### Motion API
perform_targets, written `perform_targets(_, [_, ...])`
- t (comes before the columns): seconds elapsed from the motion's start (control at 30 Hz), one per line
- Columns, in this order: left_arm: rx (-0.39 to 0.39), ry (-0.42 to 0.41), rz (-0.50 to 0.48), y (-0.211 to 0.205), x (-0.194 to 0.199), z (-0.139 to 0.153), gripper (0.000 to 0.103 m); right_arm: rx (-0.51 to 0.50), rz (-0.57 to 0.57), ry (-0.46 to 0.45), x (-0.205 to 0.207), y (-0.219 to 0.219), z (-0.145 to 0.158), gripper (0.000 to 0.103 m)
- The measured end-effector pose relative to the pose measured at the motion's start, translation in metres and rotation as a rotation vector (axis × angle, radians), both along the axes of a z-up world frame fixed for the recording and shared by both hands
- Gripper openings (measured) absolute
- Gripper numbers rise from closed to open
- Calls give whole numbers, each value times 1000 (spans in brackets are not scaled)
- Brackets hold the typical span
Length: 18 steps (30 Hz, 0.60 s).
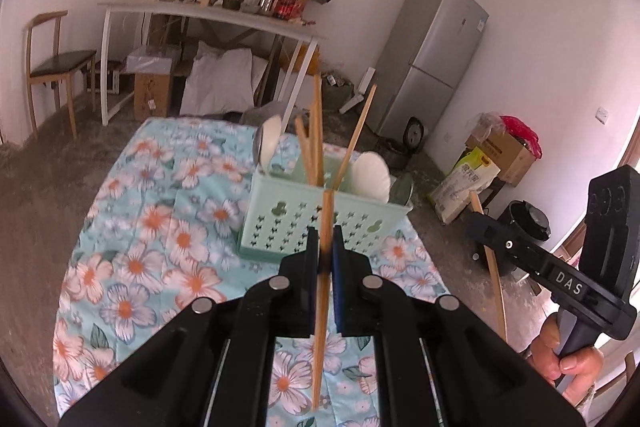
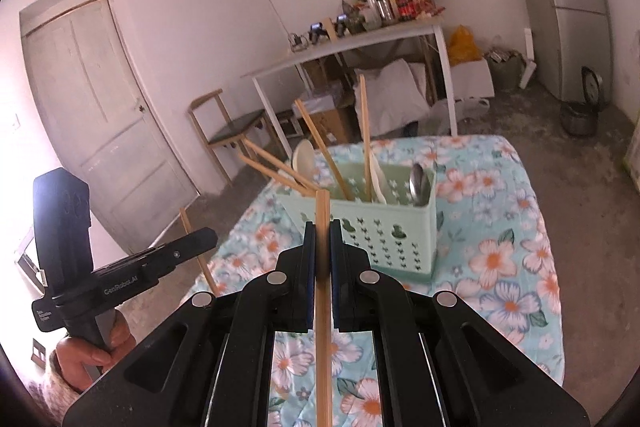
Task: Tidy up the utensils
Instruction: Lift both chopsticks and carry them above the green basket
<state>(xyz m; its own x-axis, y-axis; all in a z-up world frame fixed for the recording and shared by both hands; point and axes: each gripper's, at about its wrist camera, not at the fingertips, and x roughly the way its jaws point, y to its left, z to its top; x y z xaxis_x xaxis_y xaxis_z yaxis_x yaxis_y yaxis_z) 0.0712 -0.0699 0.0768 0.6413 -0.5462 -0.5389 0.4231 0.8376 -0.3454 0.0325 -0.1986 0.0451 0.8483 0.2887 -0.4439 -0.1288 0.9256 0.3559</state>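
A wooden chopstick (image 1: pixel 325 267) was clamped upright in the closed left gripper (image 1: pixel 325 247) and another chopstick (image 2: pixel 322 267) in the closed right gripper (image 2: pixel 320 247), both just before the green basket (image 1: pixel 320 223), where each would best be lowered tip-first among the chopsticks already standing inside.

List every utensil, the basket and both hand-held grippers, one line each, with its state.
Left hand-held gripper: shut on a chopstick, raised above the table.
Left chopstick: clamped, roughly upright.
Right hand-held gripper: shut on a chopstick.
Right chopstick: clamped, roughly upright.
Green basket: standing upright on the floral tablecloth.
Basket chopsticks: leaning, ends up.
White spoons: standing, bowls up.
Metal spoon: standing inside the basket.
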Motion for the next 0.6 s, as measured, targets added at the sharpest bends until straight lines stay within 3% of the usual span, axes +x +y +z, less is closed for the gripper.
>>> perform_targets(0.3, [-14,-88,-12,-3,-2,47,6,49,-5,-81,-3,-24,25,5])
perform_targets(0.6, [-55,-275,-46,-22,4,119,5,83,-53,-203,-17,-59,63,5])
